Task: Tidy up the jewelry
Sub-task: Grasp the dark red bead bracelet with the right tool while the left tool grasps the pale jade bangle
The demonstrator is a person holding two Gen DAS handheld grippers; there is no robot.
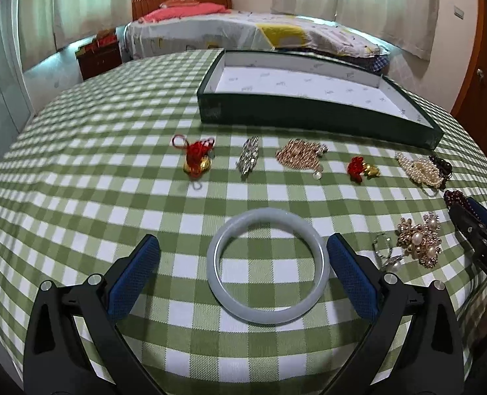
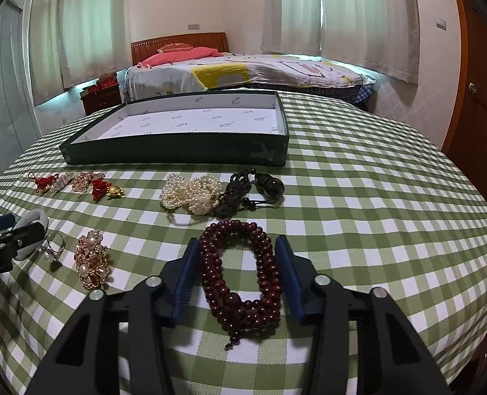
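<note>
A pale jade bangle point(image 1: 267, 268) lies flat on the green checked tablecloth between the fingers of my open left gripper point(image 1: 243, 247); the right pad stands close beside its rim. A dark red bead bracelet point(image 2: 241, 275) lies between the fingers of my open right gripper point(image 2: 238, 247), the pads close on both sides without pressing it. A shallow green box point(image 1: 312, 118) with white lining stands empty at the back; it also shows in the right wrist view point(image 2: 177, 151).
In a row before the box lie a red-tassel gold charm point(image 1: 195, 156), a silver brooch point(image 1: 248, 158), a rose-gold chain point(image 1: 301, 154), a second red charm point(image 1: 361, 168), pearls point(image 2: 190, 194) and dark cord beads point(image 2: 253, 187). A pearl brooch point(image 2: 90, 260) and ring point(image 2: 51, 250) lie between the grippers.
</note>
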